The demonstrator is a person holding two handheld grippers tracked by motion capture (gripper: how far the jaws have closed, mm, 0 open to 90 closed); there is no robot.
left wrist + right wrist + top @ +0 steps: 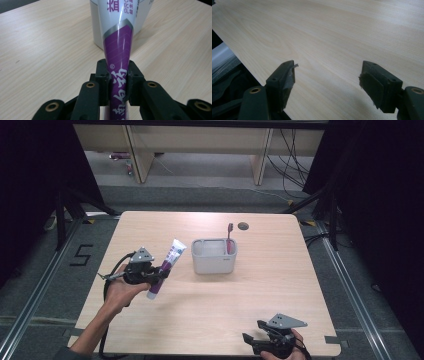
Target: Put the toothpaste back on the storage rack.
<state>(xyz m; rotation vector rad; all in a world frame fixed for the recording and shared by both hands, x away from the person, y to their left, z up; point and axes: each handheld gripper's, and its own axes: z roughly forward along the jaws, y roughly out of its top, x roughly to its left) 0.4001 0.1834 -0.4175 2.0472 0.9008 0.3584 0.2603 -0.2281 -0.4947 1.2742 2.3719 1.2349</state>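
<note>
A purple and white toothpaste tube hangs tilted above the table's left half, its white end up and toward the right. My left gripper is shut on the tube's purple lower part; in the left gripper view both pads press the toothpaste tube at the gripper. A grey-white rectangular holder stands at the table's middle with a red toothbrush upright in its right side. My right gripper rests at the front right edge, open, and in its own view the right gripper has bare wood between its jaws.
The light wooden table has a small dark round hole near its far edge. The holder stands just behind the tube in the left gripper view. Dark floor, desk legs and cables lie beyond the table.
</note>
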